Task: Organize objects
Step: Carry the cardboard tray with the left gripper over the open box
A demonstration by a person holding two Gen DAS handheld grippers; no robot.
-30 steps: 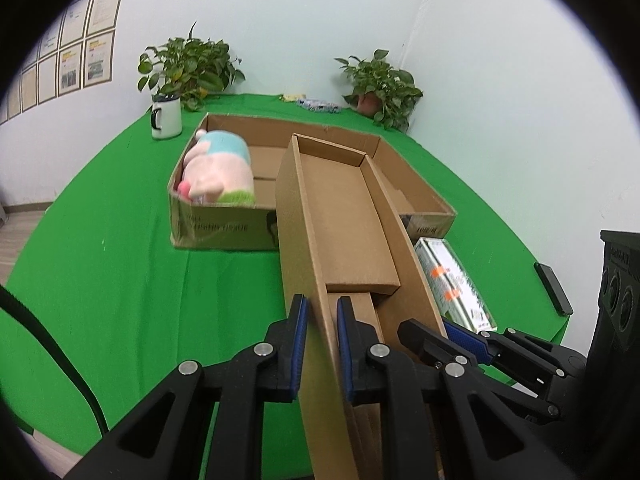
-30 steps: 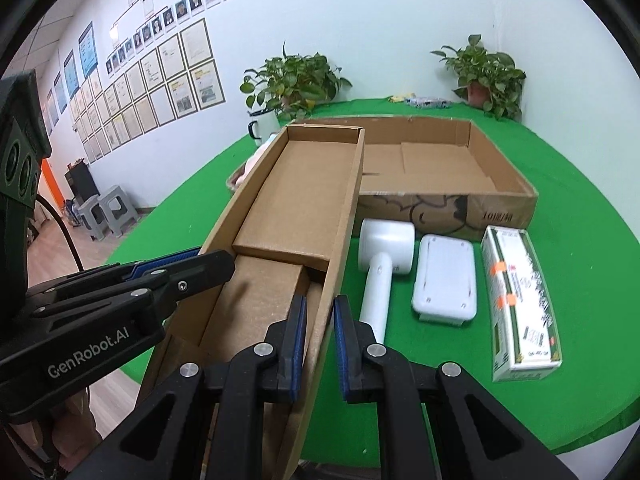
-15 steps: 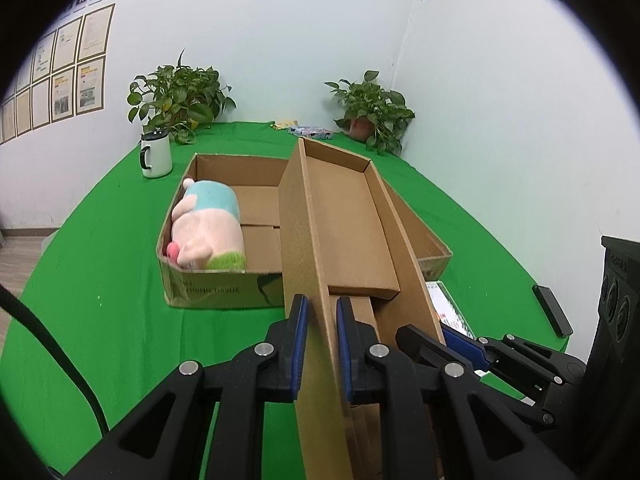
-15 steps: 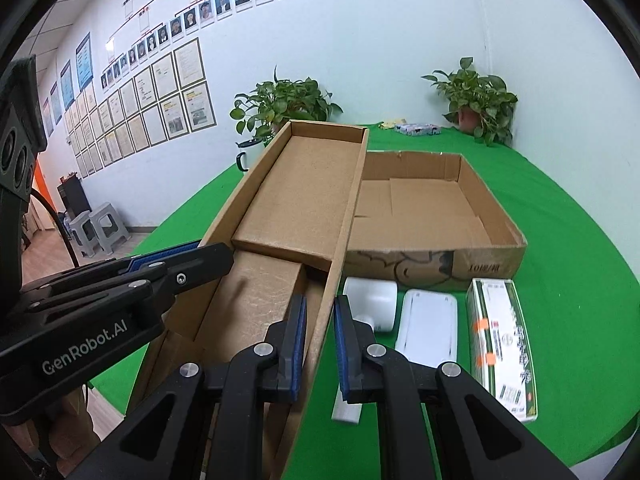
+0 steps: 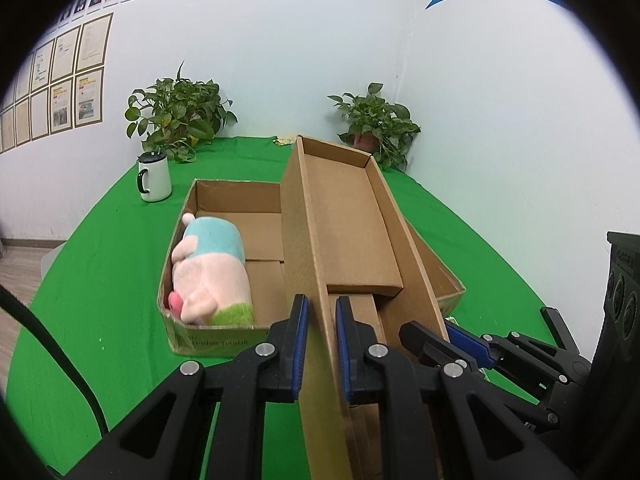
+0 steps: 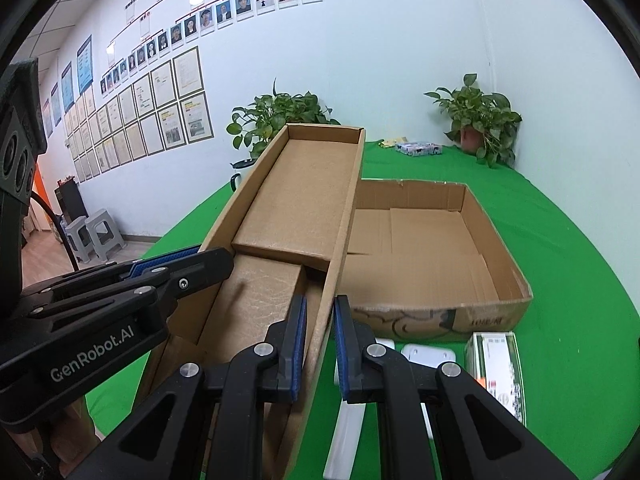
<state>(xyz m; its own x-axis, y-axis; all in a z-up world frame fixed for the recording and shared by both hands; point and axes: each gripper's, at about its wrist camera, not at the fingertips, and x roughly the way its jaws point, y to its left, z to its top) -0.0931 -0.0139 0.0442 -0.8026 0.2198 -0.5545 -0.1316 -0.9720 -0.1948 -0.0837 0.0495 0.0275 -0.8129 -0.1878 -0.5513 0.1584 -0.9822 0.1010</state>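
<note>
Cardboard tray [image 5: 352, 224], long and narrow, is carried off the green table [image 5: 92, 280] by both tools at once.

Left wrist view: the left gripper [image 5: 320, 336] is clamped on the tray's left long wall near its near end, a blue pad on each face of the board. The right gripper [image 5: 452, 340] pinches the opposite long wall, so the load is shared and the tray cannot twist. The tray slopes up away from the camera, its far end above the wide shallow box [image 5: 224, 200] that sits toward the table's far side. A plush toy [image 5: 208, 272] lies along that box's left wall, leaving the right part free; I judge the tray is meant to go there. A white mug [image 5: 154, 178] stands near the table's far left edge.

Right wrist view: the right gripper [image 6: 320, 340] is closed on the tray's [image 6: 304, 196] right wall, with the left gripper [image 6: 192, 264] on the left wall. Below, at the table's near edge, lie a white device [image 6: 428, 356], another white item, and a printed carton [image 6: 496, 364], still unsorted.

Against the frames a second and half a second ago, the tray is higher and its far end more raised. More wall and less table show, and the near items have slid toward the bottom of the right view. Both grips are unchanged.
</note>
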